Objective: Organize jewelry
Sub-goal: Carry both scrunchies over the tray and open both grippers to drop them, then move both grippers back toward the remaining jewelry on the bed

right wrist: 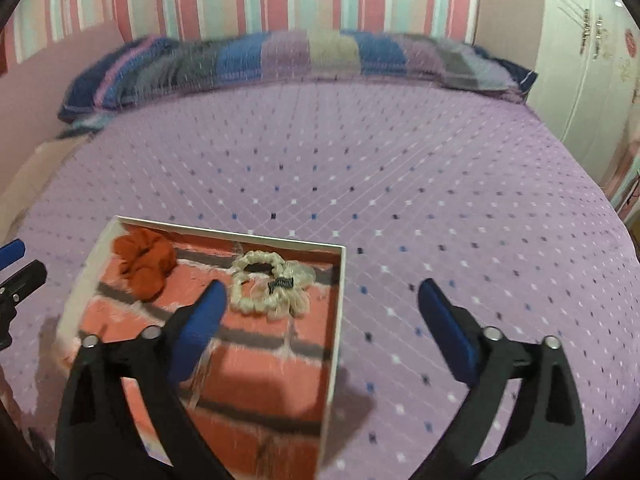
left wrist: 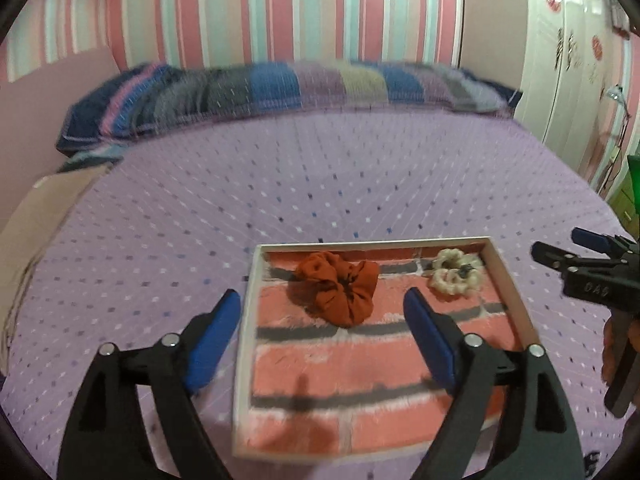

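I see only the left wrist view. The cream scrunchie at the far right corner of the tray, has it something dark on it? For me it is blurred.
Observer: Yes, a small dark clip sits on the cream scrunchie.
Operator: Is the right gripper open?
Observer: Yes, the right gripper has its jaws wide apart, holding nothing.
Operator: Where does it hover?
Observer: Over the tray's right wall: one finger above the inside, one above the bedspread.

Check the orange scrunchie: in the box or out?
In. The orange scrunchie lies on the box's brick-print floor, inside its white rim, left of the cream scrunchie.
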Motion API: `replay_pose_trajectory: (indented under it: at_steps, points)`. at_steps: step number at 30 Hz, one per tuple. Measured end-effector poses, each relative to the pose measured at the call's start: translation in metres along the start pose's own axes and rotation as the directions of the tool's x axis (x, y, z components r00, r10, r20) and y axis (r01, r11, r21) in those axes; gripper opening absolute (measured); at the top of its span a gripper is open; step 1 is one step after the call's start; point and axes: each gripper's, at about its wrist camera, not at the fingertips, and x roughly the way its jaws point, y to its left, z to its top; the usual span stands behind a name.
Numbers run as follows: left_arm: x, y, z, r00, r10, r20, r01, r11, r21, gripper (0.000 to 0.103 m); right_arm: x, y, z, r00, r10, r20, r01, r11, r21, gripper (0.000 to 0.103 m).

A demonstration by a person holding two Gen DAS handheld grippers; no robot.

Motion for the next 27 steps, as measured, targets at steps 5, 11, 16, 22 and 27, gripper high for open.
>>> replay_pose_trajectory:
  at_steps: [5,11,16,22,27]
  points:
    - [-0.067,0.003,-0.030,0.998,0.000,0.064,0.000,1.000,0.004,0.092,-0.065,-0.011,-0.031,0.997,-0.033,0.071,0.034,0.999,-0.020,0.099]
    - [-0.126,0.010,-0.079,0.995,0.014,0.101,-0.011,0.999,-0.031,0.094,-0.126,-0.006,-0.089,0.989,-0.064,0.132,0.072,0.996,-0.058,0.099]
    - [-0.169,0.008,-0.121,0.988,0.054,0.144,-0.048,0.998,-0.045,0.096,-0.164,0.002,-0.135,0.978,-0.045,0.202,0.058,0.997,-0.058,0.099]
    - [-0.191,0.004,-0.161,0.988,0.071,0.135,-0.063,0.996,-0.059,0.096,-0.201,0.007,-0.186,0.969,-0.063,0.238,0.077,0.996,-0.053,0.099]
    - [-0.200,0.004,-0.190,0.991,0.069,0.112,-0.062,0.996,-0.070,0.096,-0.215,-0.001,-0.216,0.972,-0.093,0.215,0.101,0.995,-0.025,0.099]
